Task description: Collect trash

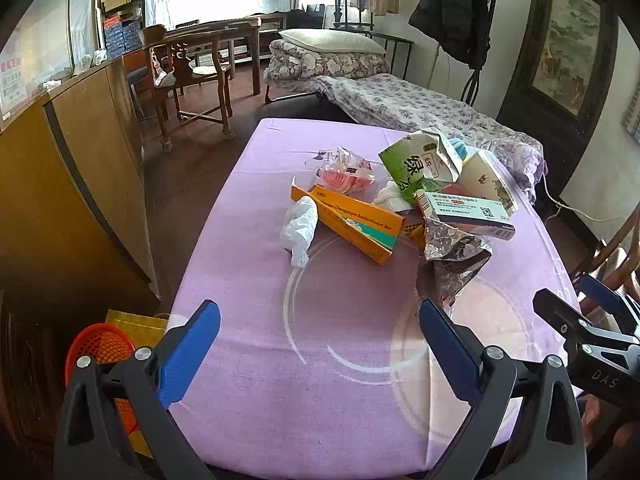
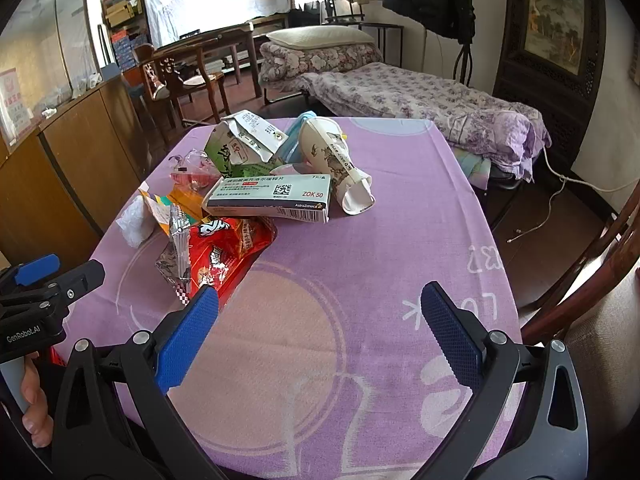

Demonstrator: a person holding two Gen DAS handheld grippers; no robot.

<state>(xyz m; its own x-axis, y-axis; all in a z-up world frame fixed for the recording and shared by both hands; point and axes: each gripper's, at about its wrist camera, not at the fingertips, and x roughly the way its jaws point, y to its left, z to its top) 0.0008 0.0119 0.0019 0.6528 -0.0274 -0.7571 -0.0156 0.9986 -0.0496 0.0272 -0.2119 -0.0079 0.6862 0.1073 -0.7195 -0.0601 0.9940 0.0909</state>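
Note:
A pile of trash lies mid-table on the purple tablecloth (image 1: 240,264). It holds an orange box (image 1: 352,220), a crumpled white tissue (image 1: 300,228), a green carton (image 1: 412,164), a grey-white medicine box (image 2: 272,196), a paper cup (image 2: 336,160) on its side and a red foil snack wrapper (image 2: 228,252). My left gripper (image 1: 318,312) hangs open over bare cloth, short of the pile. My right gripper (image 2: 320,294) is open too, its left fingertip close to the wrapper's near end, with nothing between its fingers.
A red mesh basket (image 1: 98,344) and a yellow bag (image 1: 136,324) sit below the table's near left corner. A wooden cabinet (image 1: 80,160) runs along the left. A wooden chair (image 2: 592,280) stands at the right edge, a bed (image 2: 400,88) beyond the table.

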